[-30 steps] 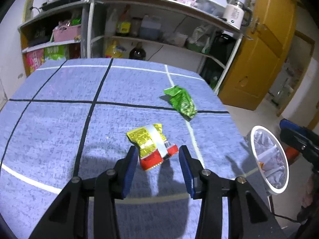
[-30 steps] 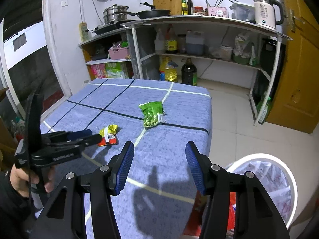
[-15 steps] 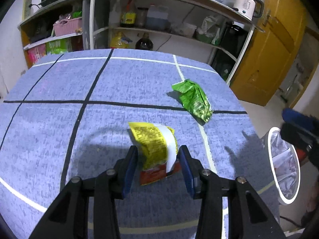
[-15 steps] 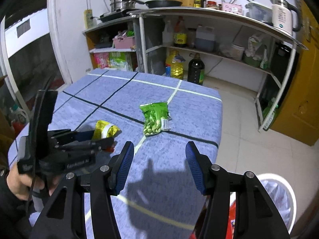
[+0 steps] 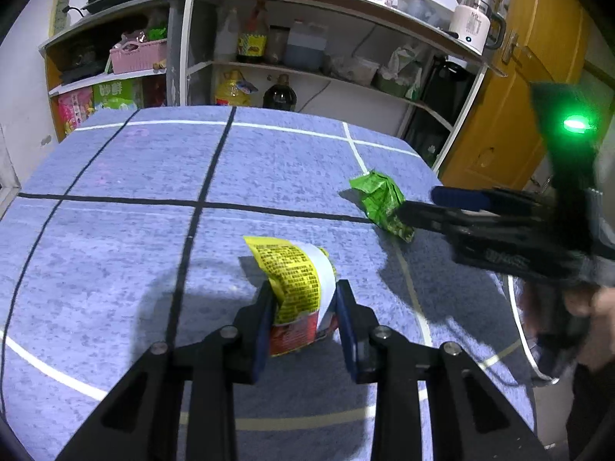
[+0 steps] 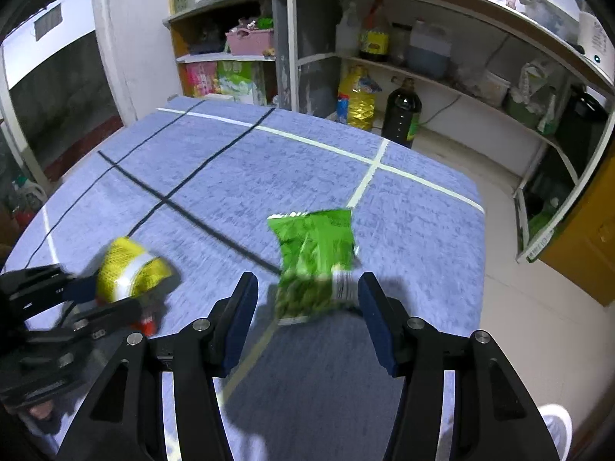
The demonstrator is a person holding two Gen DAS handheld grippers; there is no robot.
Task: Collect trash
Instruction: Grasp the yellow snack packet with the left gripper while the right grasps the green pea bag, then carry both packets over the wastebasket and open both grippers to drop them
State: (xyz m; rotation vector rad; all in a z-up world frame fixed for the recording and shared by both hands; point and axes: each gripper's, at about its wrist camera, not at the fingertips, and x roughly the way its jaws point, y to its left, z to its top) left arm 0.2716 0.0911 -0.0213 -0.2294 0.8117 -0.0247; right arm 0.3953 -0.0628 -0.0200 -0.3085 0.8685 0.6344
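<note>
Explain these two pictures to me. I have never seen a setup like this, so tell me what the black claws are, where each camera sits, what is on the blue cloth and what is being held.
There is no robot here. A person holds a hand-operated left gripper and right gripper, each with two blue-padded fingers. A fisheye camera on each gripper looks forward along its fingers, so each picture shows its own gripper from behind and the other one at the side.

On the blue tablecloth lie two pieces of trash. The left gripper has just been closing, and its pads press on the yellow and red snack wrapper. The right gripper is open around the green snack bag, not yet gripping it. At the table's edge shows the white rim of a bin.
</note>
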